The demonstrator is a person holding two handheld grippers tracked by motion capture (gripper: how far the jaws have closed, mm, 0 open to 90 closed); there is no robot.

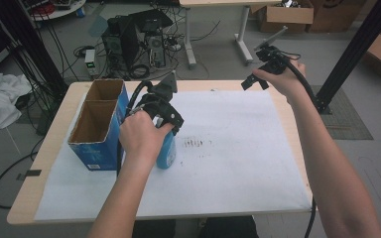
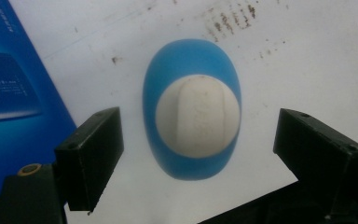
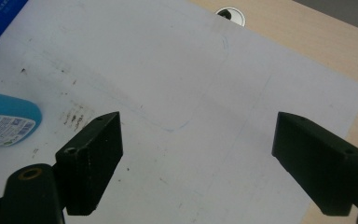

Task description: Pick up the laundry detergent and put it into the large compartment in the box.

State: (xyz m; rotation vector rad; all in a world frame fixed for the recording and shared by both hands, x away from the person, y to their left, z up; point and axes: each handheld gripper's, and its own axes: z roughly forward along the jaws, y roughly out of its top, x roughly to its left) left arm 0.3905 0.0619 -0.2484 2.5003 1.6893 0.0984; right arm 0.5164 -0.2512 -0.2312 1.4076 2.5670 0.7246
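A blue bottle (image 1: 166,152) with a white cap (image 2: 197,115) stands upright on the white paper. The left gripper view looks straight down on it. My left gripper (image 1: 170,128) hangs just above the bottle (image 2: 191,56), open, one jaw on each side of the cap and not touching it. Next to the bottle on its left stands a blue cardboard box (image 1: 101,152), open at the top and split into two empty compartments. My right gripper (image 1: 254,81) is held open in the air over the table's far right part, with nothing between its jaws. The right gripper view also catches the bottle (image 3: 4,121) at its left edge.
White paper (image 1: 238,163) covers most of the wooden table (image 1: 30,198), with dark smudges (image 1: 194,143) near the middle. A cable hole (image 3: 230,14) sits at the far edge. A computer tower (image 1: 129,42), cables and cardboard boxes (image 1: 285,15) lie on the floor beyond.
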